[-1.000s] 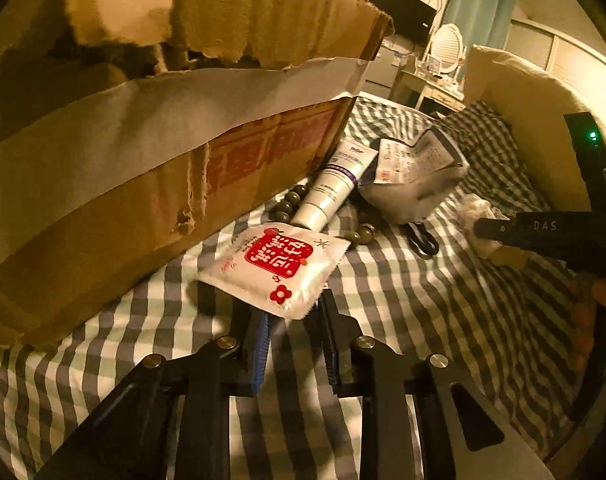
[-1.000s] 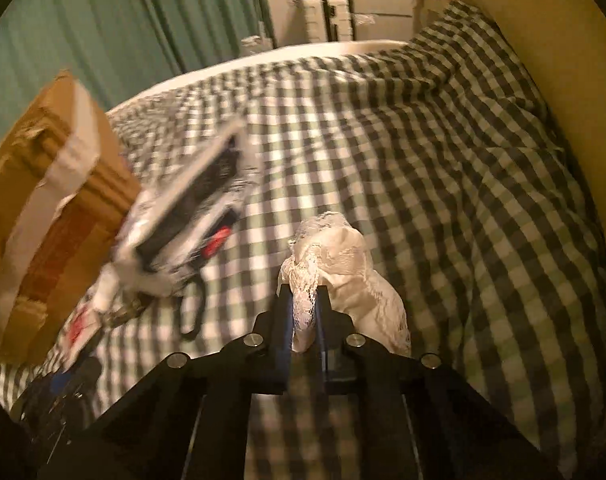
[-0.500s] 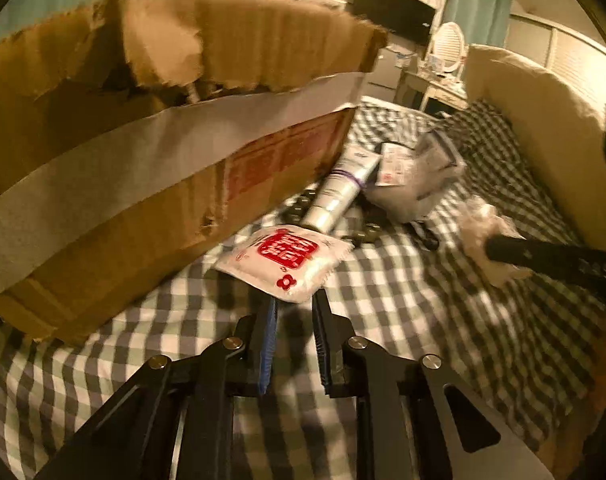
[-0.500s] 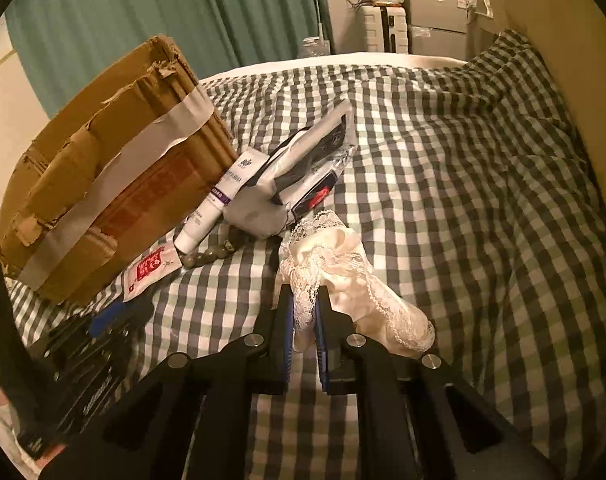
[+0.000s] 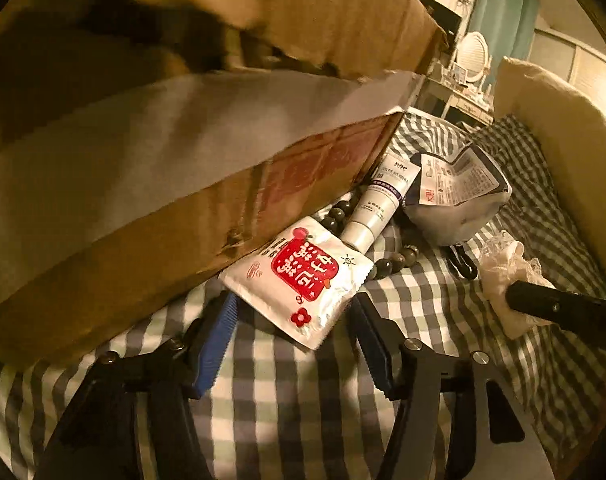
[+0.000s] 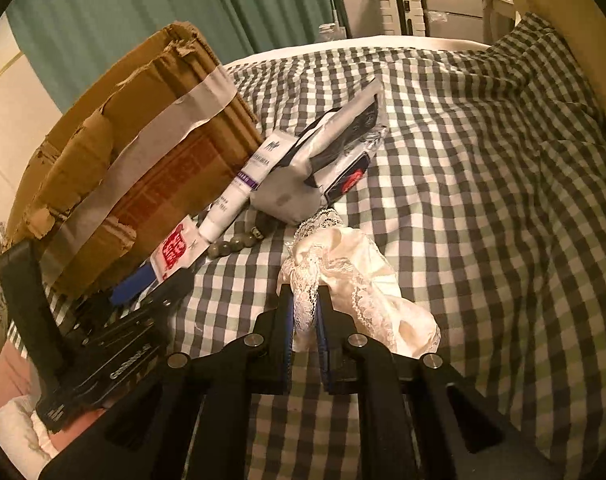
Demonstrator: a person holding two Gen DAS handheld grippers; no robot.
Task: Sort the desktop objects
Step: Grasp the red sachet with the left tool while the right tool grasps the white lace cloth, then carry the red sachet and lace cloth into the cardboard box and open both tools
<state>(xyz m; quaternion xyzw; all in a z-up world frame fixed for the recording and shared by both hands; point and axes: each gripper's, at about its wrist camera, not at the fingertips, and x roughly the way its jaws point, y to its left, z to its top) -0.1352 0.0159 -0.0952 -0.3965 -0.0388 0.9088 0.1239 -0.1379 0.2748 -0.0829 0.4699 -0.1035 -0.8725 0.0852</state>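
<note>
A white sachet with a red label (image 5: 303, 272) lies on the checked bedspread against the cardboard box (image 5: 143, 168). My left gripper (image 5: 295, 340) is right behind it, jaws opening, the sachet's near corner between the fingers and untouched by the pads. My right gripper (image 6: 305, 320) is shut on a cream lace cloth (image 6: 355, 276), pinching its lace edge. The left wrist view shows that cloth (image 5: 499, 268) at the right, and the right wrist view shows the sachet (image 6: 175, 250) beside the box (image 6: 135, 152).
Behind the sachet lie a white tube (image 5: 379, 204), a string of dark beads (image 5: 387, 266), a silver printed pouch (image 5: 459, 196) and a black clip (image 5: 461, 260). A cream headboard (image 5: 575, 152) bounds the right side. Checked bedspread (image 6: 483, 200) stretches out to the right.
My left gripper's jaws have spread wide and now flank the sachet's near corner. My right gripper, still holding the lace cloth, has swung so the box and clutter came into its view.
</note>
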